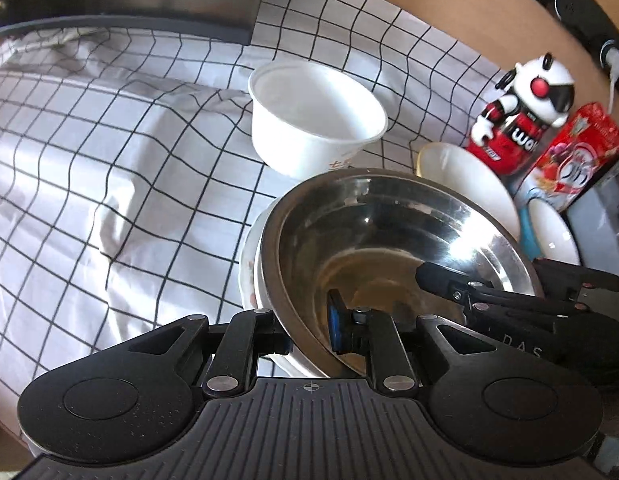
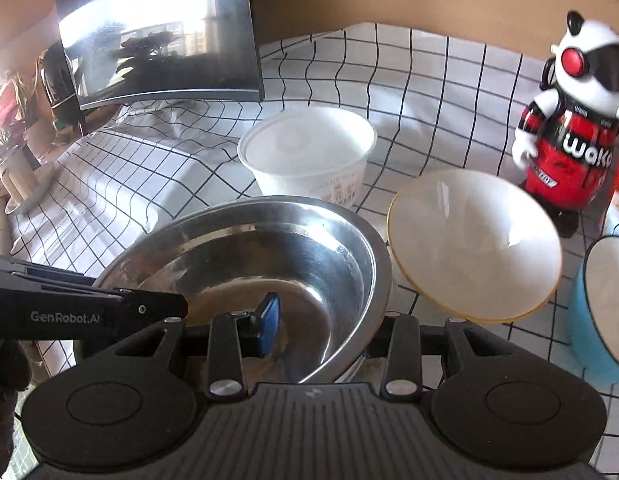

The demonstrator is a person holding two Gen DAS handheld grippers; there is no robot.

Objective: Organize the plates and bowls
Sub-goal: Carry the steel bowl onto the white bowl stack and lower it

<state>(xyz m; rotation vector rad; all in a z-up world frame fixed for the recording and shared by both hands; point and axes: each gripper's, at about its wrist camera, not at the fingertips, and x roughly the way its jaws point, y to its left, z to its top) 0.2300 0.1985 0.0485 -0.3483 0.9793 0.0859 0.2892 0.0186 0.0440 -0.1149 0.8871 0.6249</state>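
On the near part of the grid-patterned white cloth (image 1: 109,152) that covers the counter, the shiny round steel bowl (image 2: 269,264) sits tilted atop a white dish with a floral edge (image 1: 248,276), of which only a sliver shows. The left gripper (image 1: 309,330) grasps the steel bowl's near-left rim, one blue pad (image 1: 335,326) inside and the other finger outside, jaws clenched on the thin wall. The right gripper (image 2: 321,328) straddles the near-right rim the same way, and its jaws look closed on it too (the outer pad is hidden behind the rim, so that contact is a judgement). So the bowl lies straight ahead of both, shared between them, neither nearer.

Beyond it stands a white plastic tub with red print (image 2: 309,156). To the right lie a shallow cream bowl with a gold rim (image 2: 473,244), then a blue-sided bowl with a white inside (image 2: 601,312), cut off at the frame edge. Any set-down must clear these. A red, white and black toy robot (image 2: 569,148) stands far right.
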